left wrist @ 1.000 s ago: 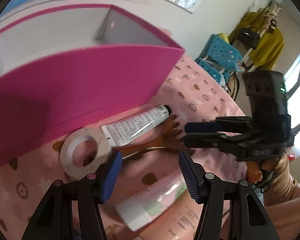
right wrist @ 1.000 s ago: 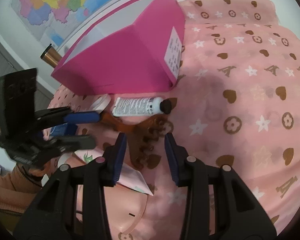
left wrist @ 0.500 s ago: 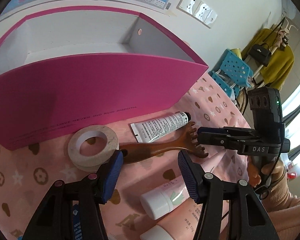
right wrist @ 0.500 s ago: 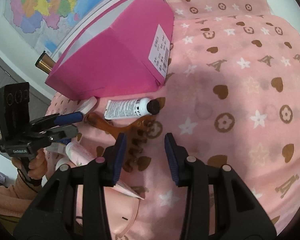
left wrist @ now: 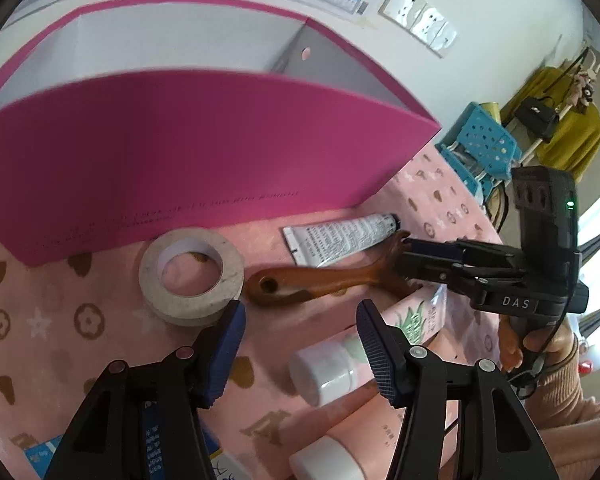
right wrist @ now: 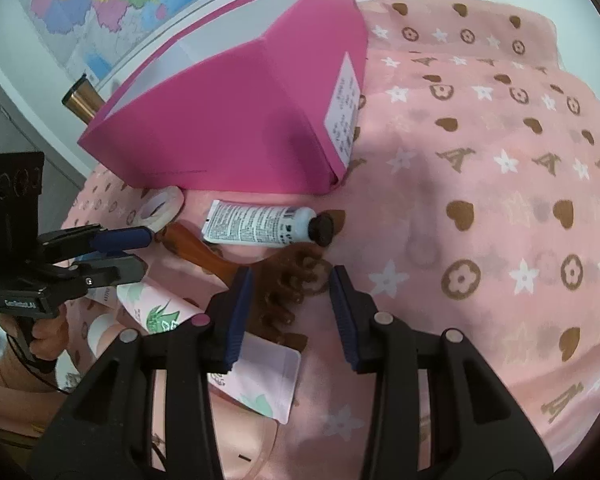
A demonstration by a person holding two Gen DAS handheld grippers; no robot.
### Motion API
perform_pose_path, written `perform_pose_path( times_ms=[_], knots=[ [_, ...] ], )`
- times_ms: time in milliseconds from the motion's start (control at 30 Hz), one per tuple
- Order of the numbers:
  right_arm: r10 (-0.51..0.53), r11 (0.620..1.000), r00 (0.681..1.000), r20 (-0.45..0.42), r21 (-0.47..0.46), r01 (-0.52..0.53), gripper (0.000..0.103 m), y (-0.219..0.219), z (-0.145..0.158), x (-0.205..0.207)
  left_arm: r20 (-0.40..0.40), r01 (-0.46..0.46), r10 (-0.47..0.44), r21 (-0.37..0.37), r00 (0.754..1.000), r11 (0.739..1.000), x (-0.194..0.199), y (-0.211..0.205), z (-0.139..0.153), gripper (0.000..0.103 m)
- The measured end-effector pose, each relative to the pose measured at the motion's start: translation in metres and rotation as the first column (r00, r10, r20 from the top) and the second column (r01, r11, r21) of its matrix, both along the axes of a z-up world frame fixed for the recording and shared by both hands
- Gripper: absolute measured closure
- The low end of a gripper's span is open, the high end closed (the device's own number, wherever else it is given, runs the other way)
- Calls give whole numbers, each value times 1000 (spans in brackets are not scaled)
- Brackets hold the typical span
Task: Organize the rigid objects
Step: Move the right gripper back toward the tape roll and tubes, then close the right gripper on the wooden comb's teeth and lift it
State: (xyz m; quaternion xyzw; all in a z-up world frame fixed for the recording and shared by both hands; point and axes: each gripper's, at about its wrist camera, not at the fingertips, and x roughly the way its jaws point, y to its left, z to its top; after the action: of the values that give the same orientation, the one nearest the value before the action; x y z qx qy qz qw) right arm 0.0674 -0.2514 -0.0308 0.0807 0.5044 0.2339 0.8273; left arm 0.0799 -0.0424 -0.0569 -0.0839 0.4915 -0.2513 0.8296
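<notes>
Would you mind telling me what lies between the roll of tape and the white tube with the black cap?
The handle end of the brown wooden back scratcher lies between the roll of tape and the white tube, clearest in the left wrist view.

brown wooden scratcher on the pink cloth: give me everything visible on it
The brown scratcher looks like glossy varnished wood: a long flat handle with a rounded end and a hanging hole, widening to a clawed, comb-like head. It lies flat on the pink patterned cloth, in front of the pink box. The tape roll sits beside its handle end, and the white tube appears to overlap its neck. The right hand-held gripper straddles the head, apparently without clamping it.
</notes>
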Motion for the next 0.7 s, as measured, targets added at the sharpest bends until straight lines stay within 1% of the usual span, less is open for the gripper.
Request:
perform_pose_path(
  times_ms=[67, 133, 200, 333, 367, 400, 567, 667, 700],
  knots=[
    [17, 999, 1000, 15, -27, -16, 61, 5, 0, -1, -1, 1, -1, 4, 1000, 1000, 0, -1, -1, 44],
    [33, 998, 999, 32, -49, -32, 70, 9, 0, -2, 1, 0, 0, 4, 1000, 1000, 1, -3, 0, 42],
    [29, 999, 999, 28, -37, -28, 72, 6, 0, -1, -1, -6, 6, -1, 1000, 1000, 3, -5, 0, 40],
    [17, 999, 999, 45, -43, -15, 83, -1, 2, -1, 6, -13, 13, 11, 1000, 1000, 7, -11, 1, 38],
    [16, 999, 999, 47, -45, -13, 84, -1, 2, -2, 4, -13, 13, 11, 1000, 1000, 9, -12, 0, 37],
    [15, 999, 999, 44, -42, -13, 84, -3, 2, -2, 3, -13, 13, 13, 1000, 1000, 10, -14, 0, 36],
    [6, 999, 999, 38, -32, -5, 84, -5, 2, -1, 6, 10, -10, 28, 1000, 1000, 12, -21, 0, 27],
    [0, 1000, 1000, 23, -6, 0, 81, -7, 0, -2, -12, 22, -21, 28, 1000, 999, 13, -23, -4, 26],
    [1, 1000, 1000, 17, 11, -1, 79, -8, -1, -2, -21, 25, -25, 24, 999, 999, 14, -23, -5, 26]
  ],
)
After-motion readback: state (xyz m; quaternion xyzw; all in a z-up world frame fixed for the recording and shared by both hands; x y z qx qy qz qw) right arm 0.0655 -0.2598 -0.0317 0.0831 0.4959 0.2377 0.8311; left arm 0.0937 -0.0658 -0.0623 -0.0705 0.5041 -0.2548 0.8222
